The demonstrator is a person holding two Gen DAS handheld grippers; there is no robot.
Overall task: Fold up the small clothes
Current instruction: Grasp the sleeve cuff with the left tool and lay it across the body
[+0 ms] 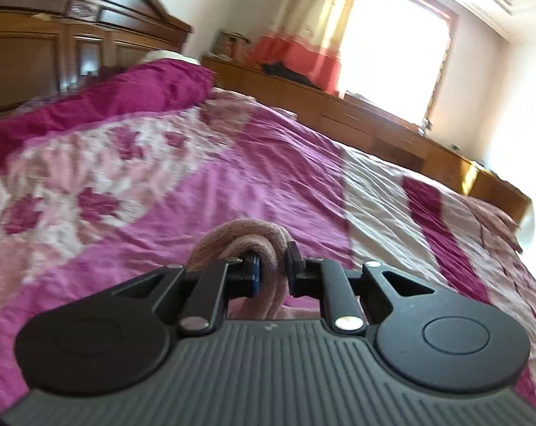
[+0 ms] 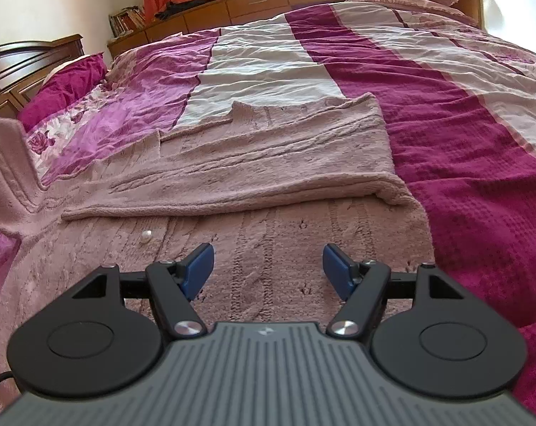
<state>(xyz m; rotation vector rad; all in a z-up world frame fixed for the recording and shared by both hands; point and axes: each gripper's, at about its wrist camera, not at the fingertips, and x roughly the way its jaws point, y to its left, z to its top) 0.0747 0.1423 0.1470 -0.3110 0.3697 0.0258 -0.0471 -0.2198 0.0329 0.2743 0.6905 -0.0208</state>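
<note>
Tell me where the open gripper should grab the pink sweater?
Probably the sweater's right side edge, where the folded-over layer ends in a raised lip. Bring the right gripper from the right, low over the bedspread, and pinch both layers.

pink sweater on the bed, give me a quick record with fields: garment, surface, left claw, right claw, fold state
garment: pink knit sweater, pearl button showing
surface: magenta and white patterned bedspread
left claw: shut on a bunched part of the sweater, raised off the bed
right claw: open, above the sweater's front, holding nothing
fold state: one layer folded across the body
</note>
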